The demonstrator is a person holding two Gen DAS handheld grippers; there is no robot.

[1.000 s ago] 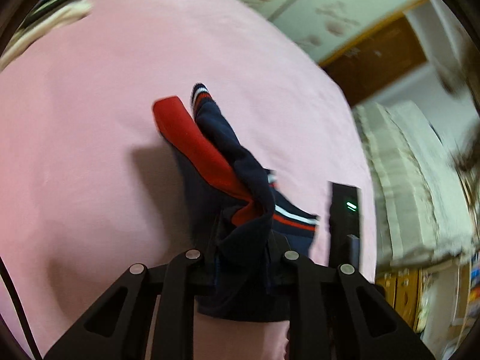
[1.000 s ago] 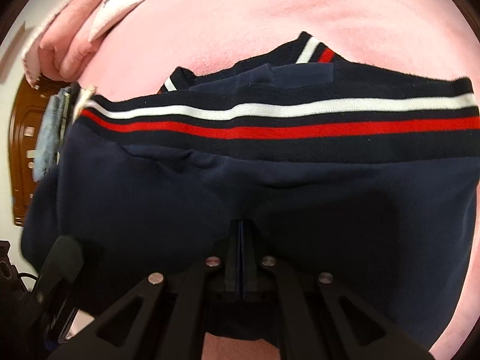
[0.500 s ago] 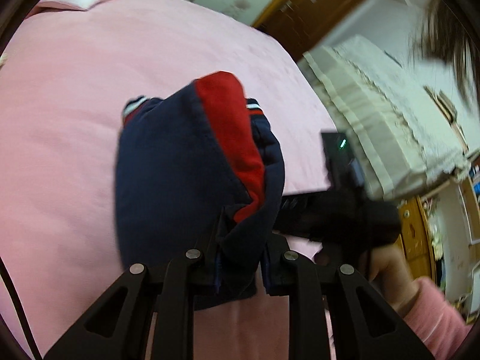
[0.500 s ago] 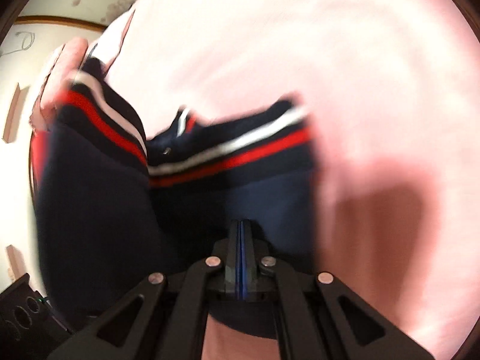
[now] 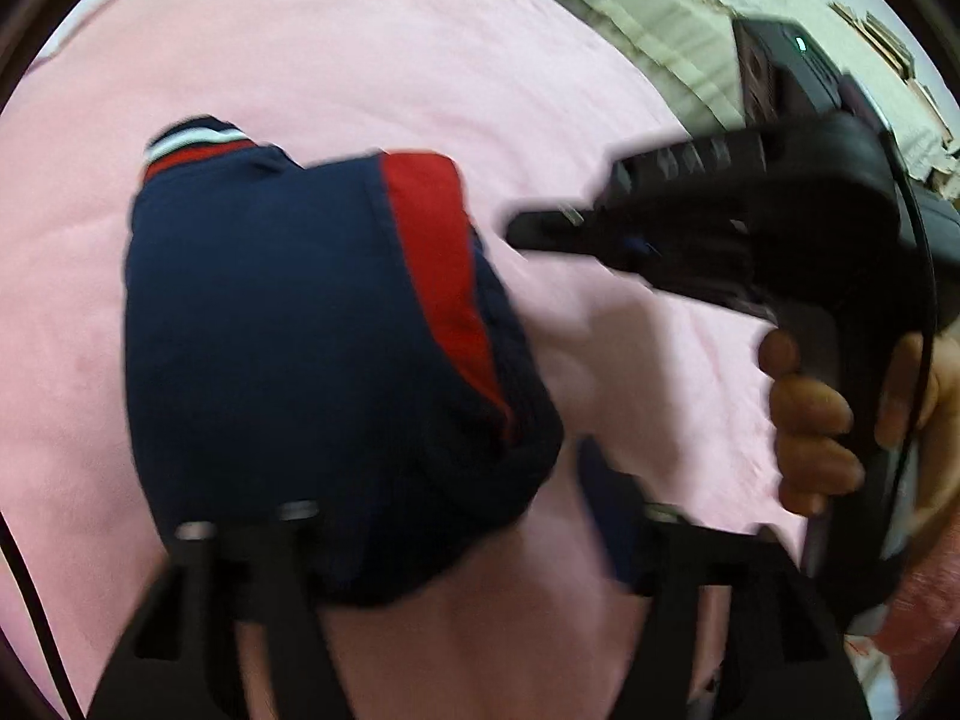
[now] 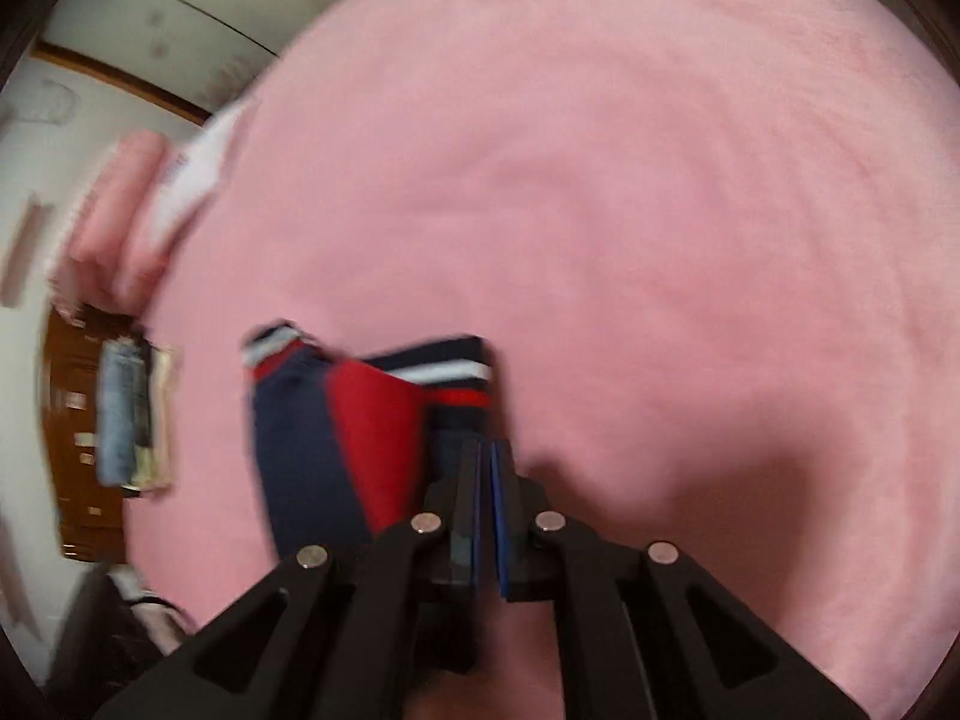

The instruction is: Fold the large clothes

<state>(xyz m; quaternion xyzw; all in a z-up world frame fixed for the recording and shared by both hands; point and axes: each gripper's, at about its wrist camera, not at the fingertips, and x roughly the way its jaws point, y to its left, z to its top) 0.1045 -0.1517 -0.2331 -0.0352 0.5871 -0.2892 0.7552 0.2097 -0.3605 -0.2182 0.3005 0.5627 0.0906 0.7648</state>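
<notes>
A navy garment [image 5: 300,348] with a red panel and red-and-white striped cuffs lies folded in a compact bundle on the pink bed [image 5: 360,48]. My left gripper [image 5: 468,516] is open, its jaws spread wide, the left finger under the bundle's near edge. My right gripper [image 5: 522,231] shows in the left wrist view, held by a hand, apart from the bundle on its right. In the right wrist view the right gripper [image 6: 485,480] is shut and empty, with the garment [image 6: 360,432] just left of its tips.
The pink bedspread [image 6: 660,180] fills most of both views. A pink pillow [image 6: 120,222] and a stack of folded clothes [image 6: 129,420] lie at the bed's far left. A lace-covered piece of furniture [image 5: 690,30] stands beyond the bed's edge.
My left gripper has opened and let go of the garment, which now rests on the bed. My right gripper has released the garment and pulled clear of it to the right.
</notes>
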